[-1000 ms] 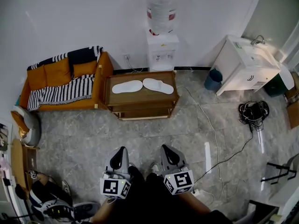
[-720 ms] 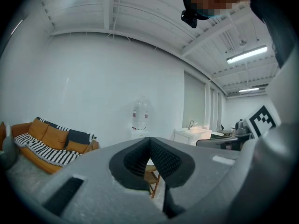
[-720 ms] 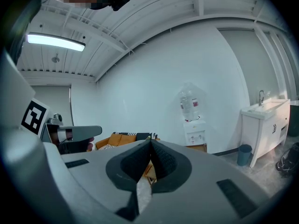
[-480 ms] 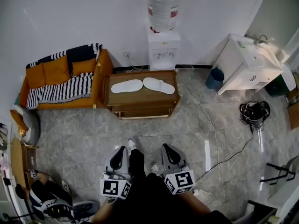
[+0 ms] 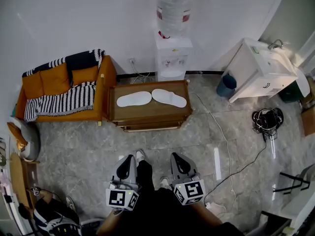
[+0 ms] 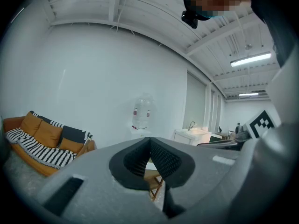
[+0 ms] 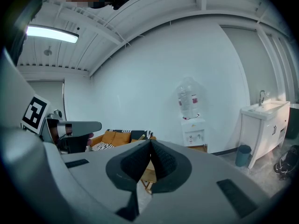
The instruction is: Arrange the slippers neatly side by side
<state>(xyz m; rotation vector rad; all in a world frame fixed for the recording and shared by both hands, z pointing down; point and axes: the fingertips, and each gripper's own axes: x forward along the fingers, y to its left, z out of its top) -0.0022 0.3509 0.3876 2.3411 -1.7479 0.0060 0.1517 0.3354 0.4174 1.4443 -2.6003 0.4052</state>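
Note:
Two white slippers lie toe to toe on a low wooden table (image 5: 147, 111) by the far wall: the left slipper (image 5: 133, 99) and the right slipper (image 5: 169, 97). Both grippers hang low in the head view, well short of the table, over the person's legs. My left gripper (image 5: 129, 158) is shut with nothing in it; its jaws (image 6: 150, 143) meet tip to tip. My right gripper (image 5: 175, 157) is shut and empty too, jaws (image 7: 150, 144) pressed together. Both point toward the table.
A water dispenser (image 5: 172, 38) stands behind the table. An orange sofa (image 5: 61, 90) with a striped blanket is left of it. A white sink cabinet (image 5: 261, 68) and a blue bin (image 5: 226, 85) stand at the right. A cable (image 5: 221, 136) runs across the grey floor.
The whole view has shifted toward the table: table and slippers sit lower in the picture than a second ago. A foot has stepped forward between the grippers. Both grippers stay shut.

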